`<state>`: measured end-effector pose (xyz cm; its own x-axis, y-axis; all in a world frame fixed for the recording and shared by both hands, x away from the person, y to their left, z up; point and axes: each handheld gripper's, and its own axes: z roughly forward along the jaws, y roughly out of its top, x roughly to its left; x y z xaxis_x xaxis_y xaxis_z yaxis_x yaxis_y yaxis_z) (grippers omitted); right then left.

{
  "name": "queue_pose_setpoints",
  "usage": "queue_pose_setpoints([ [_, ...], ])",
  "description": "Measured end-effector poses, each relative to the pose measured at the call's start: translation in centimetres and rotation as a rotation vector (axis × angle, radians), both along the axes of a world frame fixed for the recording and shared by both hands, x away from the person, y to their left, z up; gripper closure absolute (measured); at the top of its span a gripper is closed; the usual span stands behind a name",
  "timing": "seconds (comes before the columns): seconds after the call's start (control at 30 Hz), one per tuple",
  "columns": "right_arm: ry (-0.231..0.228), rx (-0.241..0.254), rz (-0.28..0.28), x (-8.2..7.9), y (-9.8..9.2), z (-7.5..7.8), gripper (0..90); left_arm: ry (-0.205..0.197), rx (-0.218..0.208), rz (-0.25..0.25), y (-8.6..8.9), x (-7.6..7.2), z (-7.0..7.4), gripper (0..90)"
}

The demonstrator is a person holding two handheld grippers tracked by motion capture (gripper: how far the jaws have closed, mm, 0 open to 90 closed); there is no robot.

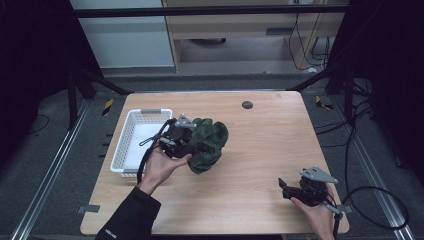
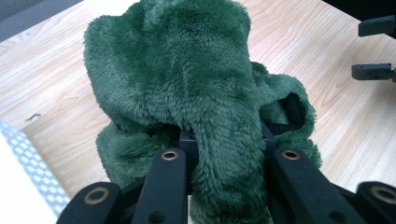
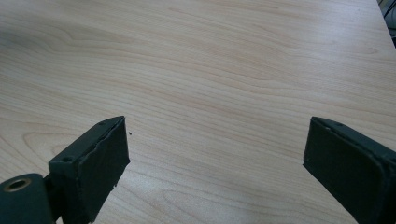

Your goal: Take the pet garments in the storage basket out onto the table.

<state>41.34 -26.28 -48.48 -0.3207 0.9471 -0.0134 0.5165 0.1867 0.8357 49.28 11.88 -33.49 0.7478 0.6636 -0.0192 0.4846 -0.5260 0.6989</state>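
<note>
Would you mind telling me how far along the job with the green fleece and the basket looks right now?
Done: the left gripper has the green fleece clamped between its fingers. In hand: the fleece sits bunched beside the white basket, not inside. Left, presumably: getting it into the basket. The right gripper waits open over bare table.

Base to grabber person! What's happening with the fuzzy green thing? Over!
Left gripper shut on green fleece, bunched beside white basket. Right gripper open, empty, low over table. Nothing in the way.
</note>
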Motion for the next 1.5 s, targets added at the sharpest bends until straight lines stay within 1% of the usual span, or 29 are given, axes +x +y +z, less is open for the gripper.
queue_pose_setpoints([
  [0.03, -0.002, -0.008, 0.002, 0.1, -0.1, -0.1, 6.7, 0.004, 0.004, -0.003, -0.5, 0.1, -0.4, 73.6],
  [0.1, -0.002, -0.006, 0.002, 0.1, -0.1, -0.1, 6.7, 0.011, 0.012, -0.005, -1.0, 0.3, -1.0, 73.6],
  [0.13, -0.002, -0.006, 0.002, 0.1, -0.1, -0.1, 6.7, 0.011, 0.012, -0.005, -1.0, 0.3, -1.0, 73.6],
  [0.2, -0.003, -0.005, 0.001, 0.1, -0.1, 0.0, 6.7, 0.02, 0.02, -0.011, -1.5, 0.6, -1.7, 73.5],
  [0.33, -0.008, -0.01, 0.003, 0.1, -0.1, -0.1, 6.7, 0.037, 0.015, -0.028, -2.6, 0.9, -3.2, 73.4],
  [0.43, -0.007, -0.012, 0.004, 0.1, -0.1, -0.1, 6.8, 0.039, 0.018, -0.032, -3.1, 1.0, -3.9, 73.4],
  [0.47, -0.008, -0.012, 0.004, 0.1, -0.1, -0.1, 6.8, 0.039, 0.018, -0.032, -3.1, 1.0, -3.9, 73.3],
  [0.5, -0.007, -0.011, 0.005, 0.1, -0.1, 0.0, 6.8, 0.05, 0.023, -0.037, -3.5, 1.0, -4.4, 73.3],
  [0.57, -0.011, -0.012, 0.007, 0.1, -0.1, 0.0, 6.8, 0.055, 0.03, -0.049, -4.0, 0.8, -4.9, 73.2],
  [0.6, -0.011, -0.012, 0.007, 0.1, -0.1, 0.0, 6.8, 0.055, 0.03, -0.049, -4.0, 0.8, -4.9, 73.2],
  [0.7, -0.009, -0.013, 0.005, 0.1, -0.1, -0.1, 6.8, 0.06, 0.032, -0.069, -4.7, 0.6, -5.7, 73.0],
  [0.8, -0.009, -0.014, 0.005, 0.1, -0.1, -0.1, 6.8, 0.064, 0.037, -0.083, -5.0, 0.4, -6.1, 72.8],
  [0.87, -0.009, -0.015, 0.006, 0.1, -0.1, -0.1, 6.8, 0.067, 0.034, -0.083, -5.1, 0.4, -6.3, 72.6],
  [0.9, -0.006, -0.013, 0.006, 0.1, -0.1, -0.1, 6.8, 0.07, 0.026, -0.088, -5.3, 0.3, -6.7, 72.4],
  [1.07, -0.006, -0.015, 0.008, 0.1, -0.1, -0.1, 6.8, 0.073, 0.023, -0.097, -5.6, 0.2, -7.8, 71.3],
  [1.1, -0.006, -0.015, 0.008, 0.1, -0.1, -0.1, 6.8, 0.073, 0.023, -0.097, -5.6, 0.2, -7.8, 71.1],
  [1.17, -0.005, -0.015, 0.011, 0.1, -0.1, -0.2, 6.8, 0.079, 0.032, -0.105, -5.8, 0.2, -8.3, 70.6],
  [1.23, -0.006, -0.016, 0.012, 0.1, -0.1, -0.1, 6.8, 0.085, 0.033, -0.105, -5.8, 0.1, -8.7, 69.9],
  [1.37, -0.007, -0.016, 0.011, 0.1, -0.1, -0.1, 6.8, 0.105, 0.043, -0.113, -6.0, 0.1, -9.6, 66.5],
  [1.43, -0.006, -0.016, 0.012, 0.1, -0.1, -0.2, 6.8, 0.104, 0.045, -0.114, -6.1, 0.0, -10.0, 64.3],
  [1.5, -0.006, -0.015, 0.012, 0.1, -0.1, -0.2, 6.8, 0.111, 0.042, -0.118, -6.2, -0.1, -10.2, 61.4],
])
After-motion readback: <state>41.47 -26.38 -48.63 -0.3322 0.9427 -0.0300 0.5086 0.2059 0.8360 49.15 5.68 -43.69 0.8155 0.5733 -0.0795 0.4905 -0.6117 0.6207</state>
